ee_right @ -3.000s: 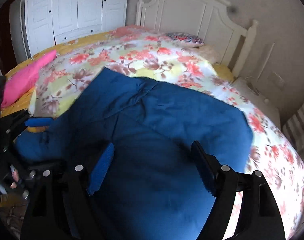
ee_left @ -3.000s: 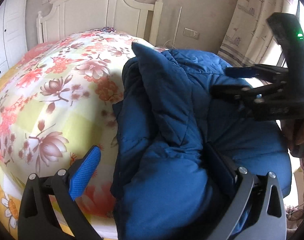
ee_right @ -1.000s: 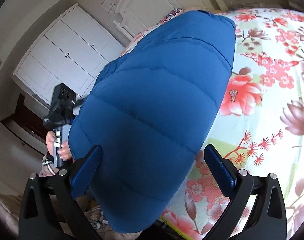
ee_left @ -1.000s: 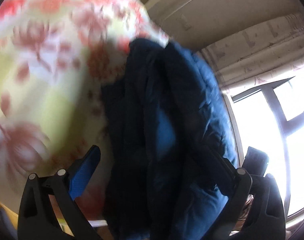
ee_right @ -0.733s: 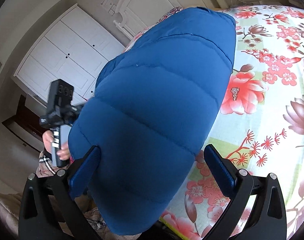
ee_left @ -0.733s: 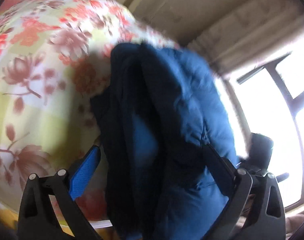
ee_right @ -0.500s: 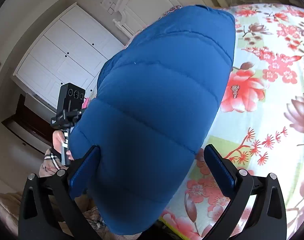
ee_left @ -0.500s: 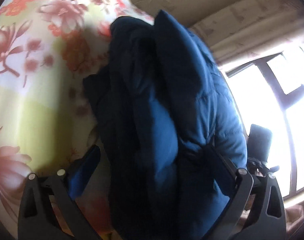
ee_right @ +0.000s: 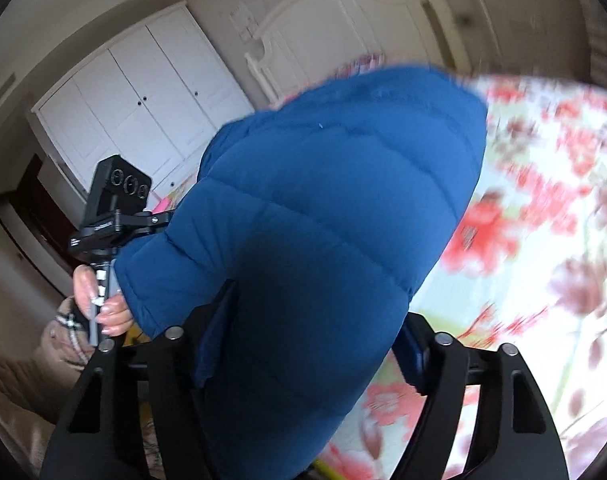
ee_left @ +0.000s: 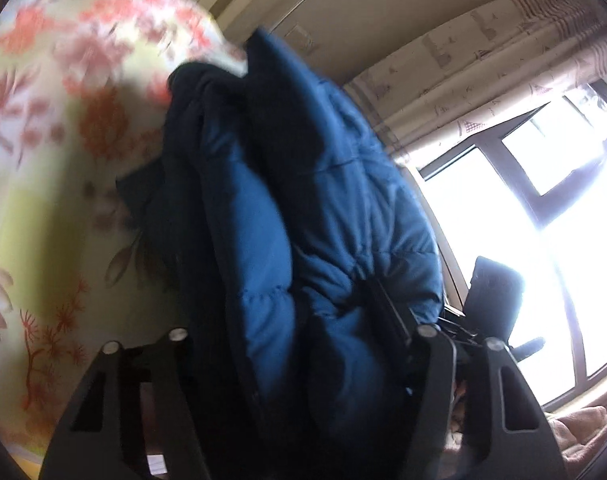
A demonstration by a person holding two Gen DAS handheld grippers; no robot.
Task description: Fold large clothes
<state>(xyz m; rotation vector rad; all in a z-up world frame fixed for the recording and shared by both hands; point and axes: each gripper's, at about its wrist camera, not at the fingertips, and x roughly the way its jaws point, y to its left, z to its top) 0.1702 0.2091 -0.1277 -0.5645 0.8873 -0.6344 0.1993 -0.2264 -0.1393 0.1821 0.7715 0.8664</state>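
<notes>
A thick blue puffer jacket point(ee_left: 303, 208) is folded into a bulky bundle, held over the floral bedspread point(ee_left: 43, 160). My left gripper point(ee_left: 291, 320) is shut on one end of the bundle, its jaws pressing into the padding. My right gripper point(ee_right: 311, 336) is shut on the other end of the jacket point(ee_right: 323, 220), which fills the middle of the right wrist view. The right gripper's body point(ee_left: 495, 300) shows past the jacket in the left wrist view. The left gripper's body and the hand on it point(ee_right: 111, 220) show at the left of the right wrist view.
The floral bedspread point(ee_right: 543, 240) spreads to the right of the jacket. A white headboard point(ee_right: 343, 32) and white wardrobe doors point(ee_right: 143, 100) stand behind. A curtain point(ee_left: 483, 68) and bright window point(ee_left: 543, 200) lie to the right in the left wrist view.
Both grippers have closed from open onto the jacket's ends. Both views are tilted and blurred, and the bundle stands higher off the bedspread.
</notes>
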